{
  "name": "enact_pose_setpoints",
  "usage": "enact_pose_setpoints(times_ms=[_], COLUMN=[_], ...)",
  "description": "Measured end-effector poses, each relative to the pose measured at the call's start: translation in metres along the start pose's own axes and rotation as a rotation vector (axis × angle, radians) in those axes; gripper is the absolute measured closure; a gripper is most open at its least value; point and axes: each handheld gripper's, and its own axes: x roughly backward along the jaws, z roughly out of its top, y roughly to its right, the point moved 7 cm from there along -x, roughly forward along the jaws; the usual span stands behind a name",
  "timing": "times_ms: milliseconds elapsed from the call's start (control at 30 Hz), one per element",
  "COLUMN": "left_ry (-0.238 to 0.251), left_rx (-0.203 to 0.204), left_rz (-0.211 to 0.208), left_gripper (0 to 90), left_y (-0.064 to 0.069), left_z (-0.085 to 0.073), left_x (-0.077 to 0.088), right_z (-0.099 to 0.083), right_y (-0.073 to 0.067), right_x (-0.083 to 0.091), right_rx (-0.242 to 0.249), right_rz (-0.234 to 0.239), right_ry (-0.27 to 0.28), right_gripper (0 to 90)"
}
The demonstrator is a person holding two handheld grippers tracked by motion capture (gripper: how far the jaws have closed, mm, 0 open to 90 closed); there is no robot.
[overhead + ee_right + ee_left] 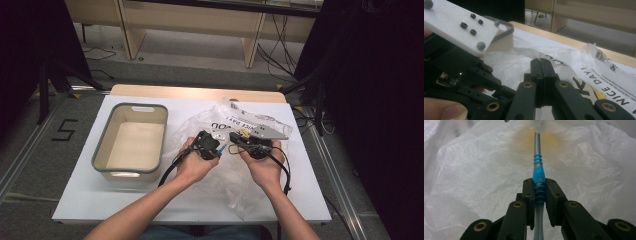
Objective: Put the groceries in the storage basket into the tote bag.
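my left gripper (539, 192) is pinching a toothbrush (538, 173) by its blue ribbed grip, the jaws pressed on it from both sides. the grey shaft runs away from me and its far end disappears under the crinkled white plastic bag (474, 170); a yellowish patch shows through the film there, though it is too blurred for me to say what it is. seen from above, my left gripper (209, 146) sits just right of the beige bin with the grey rim (102, 152), over the near part of the bag (200, 122), with a bit of blue at its tip.

my right gripper (541, 61) has its jaws pressed flat together, and the thin film of the bag (579, 57) seems to be caught between them, though i cannot be sure. from above it (235, 142) lies just right of the left one, tips nearly meeting. the bag is spread across the middle of the white table (90, 200), printed lettering toward its far right side. the bin stands on the left, well apart from my right hand (265, 167).
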Motion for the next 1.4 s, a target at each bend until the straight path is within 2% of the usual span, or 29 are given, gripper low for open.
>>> enact_pose_setpoints(times_ms=[433,633,833,1033,1233,1333,1400], left_ry=[0.051,0.052,0.045,0.065,0.077,0.086,0.099], left_rx=[-0.005,-0.008,0.007,0.006,0.007,-0.003,-0.038], left_rz=[0.002,0.009,0.024,0.04,0.037,0.029,0.02], left_gripper=[78.2,78.2,78.1,78.0,77.8,76.9,74.0], left_y=[0.003,0.002,0.0,-0.001,0.001,0.002,0.004], left_z=[0.005,0.005,0.005,0.008,0.011,0.011,0.011], left_x=[-0.003,-0.005,-0.011,-0.016,-0.02,-0.021,-0.021], right_z=[-0.005,-0.009,-0.009,-0.009,-0.008,-0.008,-0.008], right_y=[-0.002,-0.002,-0.002,-0.001,0.001,0.001,0.002], right_x=[-0.003,-0.007,-0.007,-0.006,-0.005,-0.005,-0.005], right_rx=[0.003,0.002,0.002,-0.003,-0.006,-0.008,-0.008], right_rz=[0.005,0.007,0.007,0.005,0.0,-0.001,0.0], right_ry=[-0.017,-0.032,-0.03,-0.028,-0.025,-0.024,-0.023], right_gripper=[90.0,90.0,90.0,90.0,90.0,90.0,90.0])
